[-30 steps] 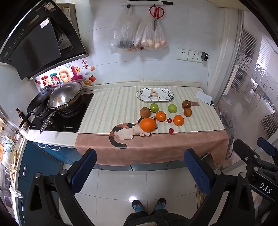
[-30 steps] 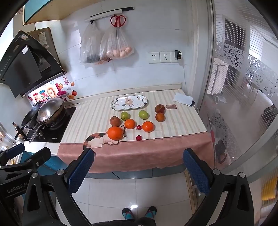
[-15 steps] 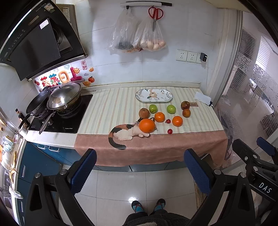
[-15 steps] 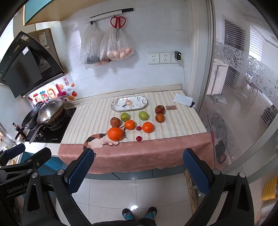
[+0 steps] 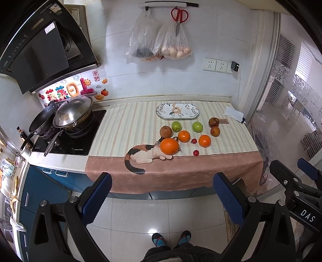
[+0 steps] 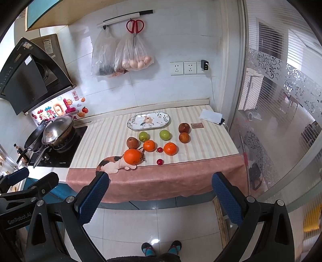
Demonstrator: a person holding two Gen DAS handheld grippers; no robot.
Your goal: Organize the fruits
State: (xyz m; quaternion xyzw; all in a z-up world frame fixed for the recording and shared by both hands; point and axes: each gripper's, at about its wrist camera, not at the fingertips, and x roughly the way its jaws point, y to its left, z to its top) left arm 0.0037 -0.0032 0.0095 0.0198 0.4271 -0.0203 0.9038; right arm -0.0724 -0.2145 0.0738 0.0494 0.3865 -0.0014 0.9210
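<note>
Both the left gripper (image 5: 161, 198) and right gripper (image 6: 160, 198), jaws wide apart and empty, sit low in frame, the loose round fruits (image 5: 184, 136) and oval floral plate (image 5: 177, 110) well apart above centre.

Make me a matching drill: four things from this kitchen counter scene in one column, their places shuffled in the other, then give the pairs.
Things:
1. big orange
2. oval plate
3. red scissors
4. lidded wok

Places:
A. hanging from the wall rail
B. on the stove at the left
C. on the cat picture's head, near the cloth's front edge
D. empty, behind the two green apples

Pairs: 1-C, 2-D, 3-A, 4-B
</note>
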